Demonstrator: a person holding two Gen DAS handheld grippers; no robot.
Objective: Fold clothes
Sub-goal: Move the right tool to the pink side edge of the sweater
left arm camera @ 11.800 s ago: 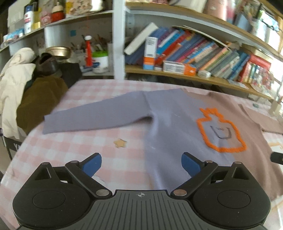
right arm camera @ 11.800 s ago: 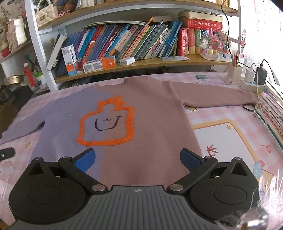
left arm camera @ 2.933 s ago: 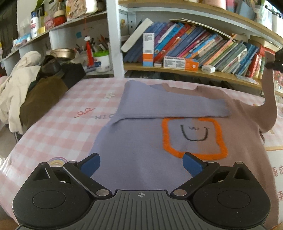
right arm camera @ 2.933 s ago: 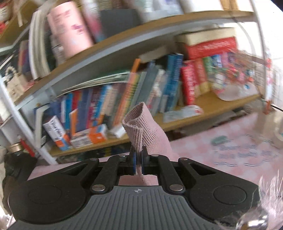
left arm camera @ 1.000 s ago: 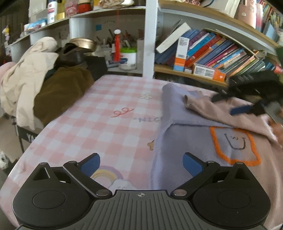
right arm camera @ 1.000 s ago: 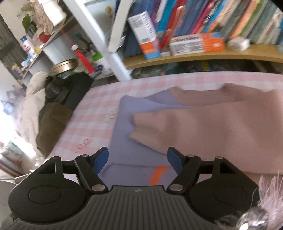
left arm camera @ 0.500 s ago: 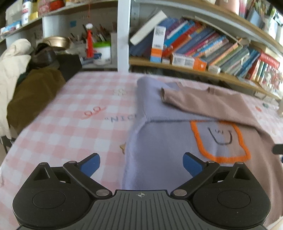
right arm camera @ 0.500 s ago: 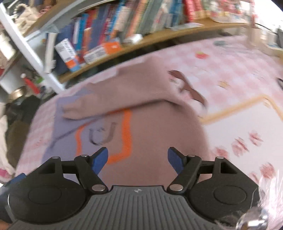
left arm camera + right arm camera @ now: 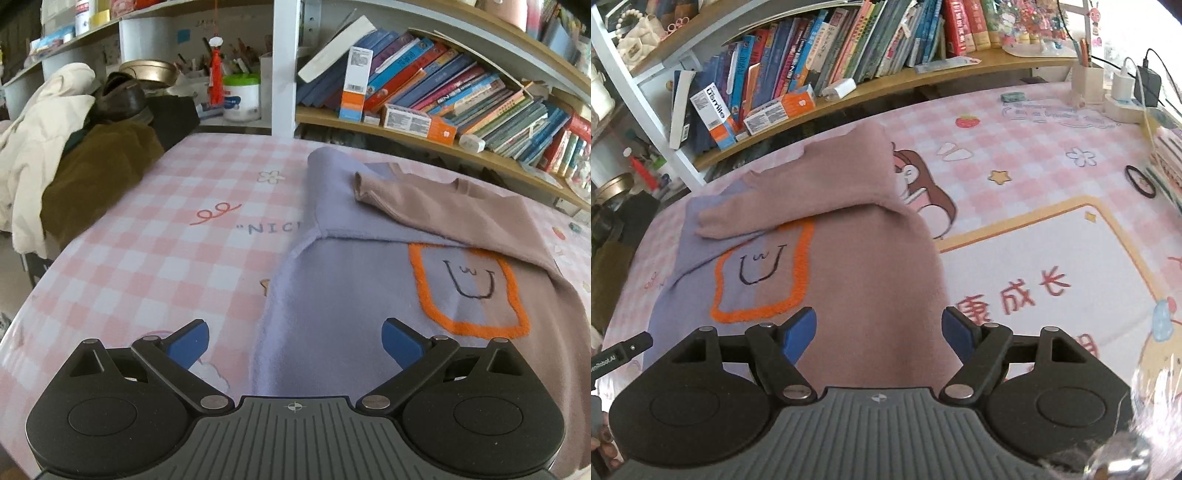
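A sweater, half lilac and half dusty pink, lies flat on the pink checked tablecloth. An orange outlined face motif sits on its chest. Both sleeves are folded across the chest, the pink sleeve on top of the lilac one. My left gripper hovers open over the lilac hem side, holding nothing. My right gripper hovers open above the pink hem side, nothing between its blue pads.
Shelves of books run along the table's far edge. A heap of coats lies off the left end. Chargers and a cup and a black ring sit at the right. Part of the left gripper shows at the left edge.
The right gripper has left the pink sleeve lying across the chest and pulled back toward the hem on the right. The left gripper shifted slightly sideways.
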